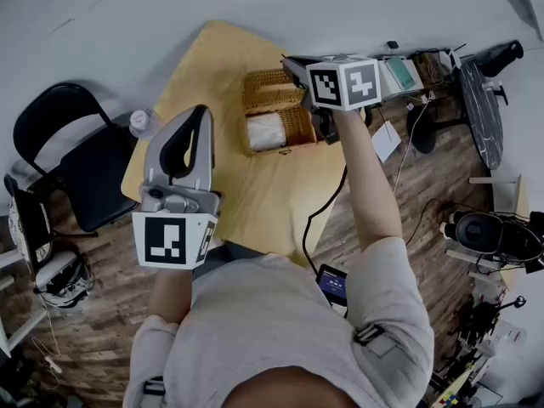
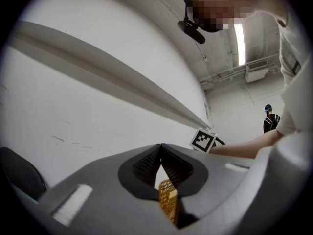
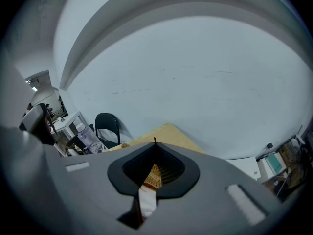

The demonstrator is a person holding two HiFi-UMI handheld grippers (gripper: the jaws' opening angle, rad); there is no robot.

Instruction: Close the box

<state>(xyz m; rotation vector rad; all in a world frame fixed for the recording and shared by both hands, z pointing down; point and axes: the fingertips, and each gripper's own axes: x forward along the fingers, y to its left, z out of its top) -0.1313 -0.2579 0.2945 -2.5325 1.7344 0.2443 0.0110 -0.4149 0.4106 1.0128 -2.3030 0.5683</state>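
Note:
A wicker box [image 1: 293, 126] stands open on the yellow wooden table [image 1: 212, 58], its lid [image 1: 270, 87] leaning back and a white cloth [image 1: 265, 130] inside. My right gripper [image 1: 289, 61] hovers above the lid's far right corner, its jaws shut on nothing. Its own view shows the tips [image 3: 155, 143] meeting, with the box [image 3: 152, 176] below them. My left gripper [image 1: 202, 109] is raised over the table's left side, apart from the box and also shut and empty. In its view the tips [image 2: 160, 147] touch, and a strip of the wicker box [image 2: 168, 199] shows through the gap beneath.
A black chair [image 1: 76, 155] stands left of the table, with a water bottle [image 1: 140, 123] at the table's left corner. A black cable [image 1: 327, 202] hangs off the table's near edge. Shelves and clutter [image 1: 425, 70] fill the right side. Another person [image 2: 270, 119] stands far off.

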